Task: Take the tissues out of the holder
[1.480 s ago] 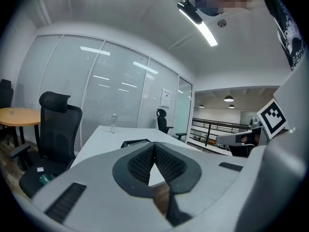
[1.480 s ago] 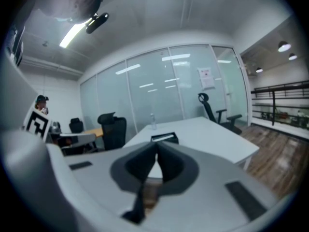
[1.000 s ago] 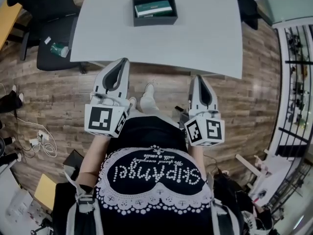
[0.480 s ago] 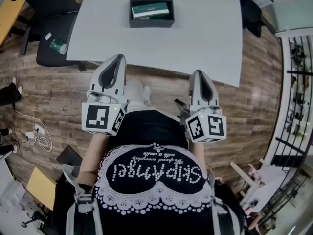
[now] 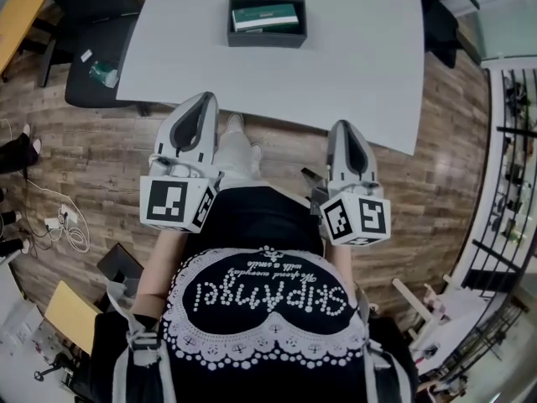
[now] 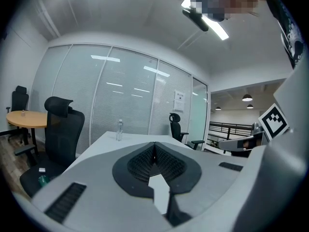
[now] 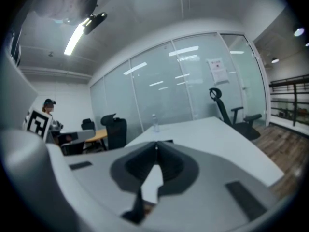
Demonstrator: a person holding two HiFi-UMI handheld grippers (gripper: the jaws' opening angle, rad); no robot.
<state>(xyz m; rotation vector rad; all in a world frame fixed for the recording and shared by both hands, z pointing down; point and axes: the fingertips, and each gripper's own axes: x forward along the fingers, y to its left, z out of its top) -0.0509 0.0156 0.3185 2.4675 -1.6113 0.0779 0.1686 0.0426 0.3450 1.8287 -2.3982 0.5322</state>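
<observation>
Stepping closer to the white table (image 5: 352, 65), the person is bringing both grippers nearer its front edge than a second ago. The left gripper (image 5: 203, 99) and the right gripper (image 5: 347, 126) are hovering side by side just short of that edge, each with its jaws clenched together on nothing. Farther on, the dark holder (image 5: 267, 39) is sitting on the table, the green pack of tissues (image 5: 265, 15) lying inside it, well apart from both grippers.

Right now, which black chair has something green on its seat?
The black office chair left of the table: a small green thing lies on its seat. The other chair, at the right corner, shows none.
</observation>
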